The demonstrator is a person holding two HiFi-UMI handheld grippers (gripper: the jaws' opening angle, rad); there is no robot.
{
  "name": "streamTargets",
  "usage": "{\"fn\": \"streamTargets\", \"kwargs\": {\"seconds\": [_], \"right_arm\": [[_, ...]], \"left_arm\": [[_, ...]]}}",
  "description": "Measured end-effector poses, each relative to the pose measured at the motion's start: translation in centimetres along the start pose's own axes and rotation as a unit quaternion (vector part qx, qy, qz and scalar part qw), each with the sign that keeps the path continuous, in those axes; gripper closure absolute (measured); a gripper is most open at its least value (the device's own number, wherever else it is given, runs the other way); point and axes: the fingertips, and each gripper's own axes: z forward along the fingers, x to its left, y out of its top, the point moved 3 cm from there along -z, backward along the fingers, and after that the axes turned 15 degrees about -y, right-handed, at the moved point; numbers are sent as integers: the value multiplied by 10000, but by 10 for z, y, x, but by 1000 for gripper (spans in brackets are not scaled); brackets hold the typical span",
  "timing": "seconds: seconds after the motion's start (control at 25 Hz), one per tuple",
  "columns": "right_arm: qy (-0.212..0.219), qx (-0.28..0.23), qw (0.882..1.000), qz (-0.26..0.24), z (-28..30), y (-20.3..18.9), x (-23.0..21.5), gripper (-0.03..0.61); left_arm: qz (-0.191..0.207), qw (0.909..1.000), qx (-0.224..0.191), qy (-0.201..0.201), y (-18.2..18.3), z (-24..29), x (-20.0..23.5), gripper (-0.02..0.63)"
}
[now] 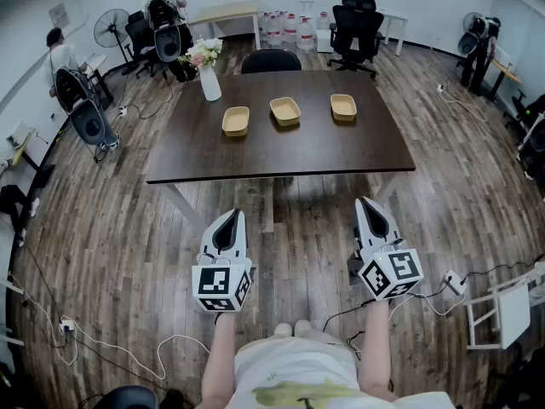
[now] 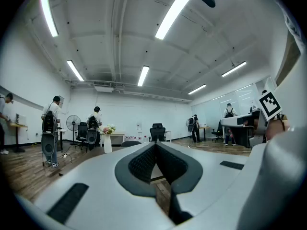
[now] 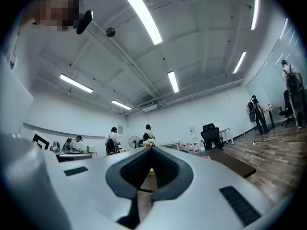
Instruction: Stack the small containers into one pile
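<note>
Small tan containers, three shallow trays, are all untouched and unstacked, and neither gripper is near them. The left gripper has its fingers pressed together on nothing. The right gripper is likewise closed and empty. Both point roughly level over the wooden plank floor, well short of the dark brown rectangular surface.

The trays sit apart in a row on the far half of that surface: the left container, the middle container and the right container.

Likely trouble starts with the fingers. If they arrive still closed, they would shove a light tray along the smooth top instead of taking its rim. A pinch on one thin wall could let the tray tilt, so it may land crooked in the next one rather than nesting.

The white vase of flowers stands near the left container, and a wide sweep there could knock it over. Loose white cables lie on the floor beside the person, a snag risk on any step sideways.
</note>
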Motion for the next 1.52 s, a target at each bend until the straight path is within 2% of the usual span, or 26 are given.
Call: {"fn": "streamTargets", "kwargs": {"seconds": [0.2,0.48,0.88,1.16,1.52], "right_arm": [[48,182,9993,-317,1,-9,-4,557],[46,151,9990,-413,9,-6,-20,557],[232,247,9991,-269,27,-14,-26,557],[406,465,9981,36,68,-32,-22,557],[274,552,9981,43,172,-48,-22,557]], "left_arm": [[-28,10000,4,-6,-1,6,-7,589],[-53,10000,-69,0,0,22,-15,589],[-236,9997,14,45,-14,38,-15,589],[-378,9992,155,-29,-28,69,12,589],[-438,9987,136,-235,-31,151,85,589]]}}
